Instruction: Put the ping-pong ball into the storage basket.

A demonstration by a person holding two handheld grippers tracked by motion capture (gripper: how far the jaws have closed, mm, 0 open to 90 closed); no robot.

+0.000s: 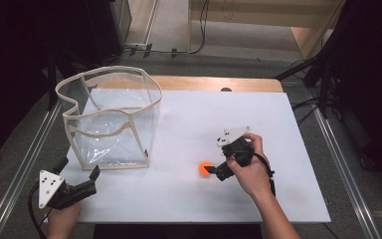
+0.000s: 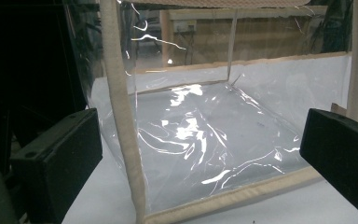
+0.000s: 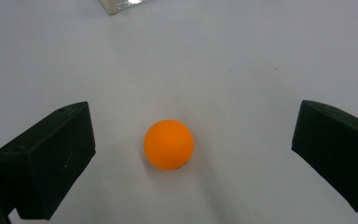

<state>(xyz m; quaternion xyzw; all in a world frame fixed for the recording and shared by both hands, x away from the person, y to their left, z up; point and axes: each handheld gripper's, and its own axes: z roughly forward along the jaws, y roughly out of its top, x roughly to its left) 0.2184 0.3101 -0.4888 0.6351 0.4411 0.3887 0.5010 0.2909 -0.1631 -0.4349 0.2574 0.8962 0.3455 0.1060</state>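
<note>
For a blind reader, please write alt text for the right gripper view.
An orange ball lies on the white table, centred between the two open black jaws of the right gripper, touching neither. A corner of the clear bag shows at the top edge.

Left gripper (image 1: 79, 181): black body with two blocky, matte black jaws. A pale grey three-cornered plate bearing several small dark dots sat on top, and a black cable trailed from its rear. Right gripper (image 1: 210, 170): same black build, with a like grey plate and a black cable running along the wrist. Both forearms were bare; no sleeves were visible.
</note>
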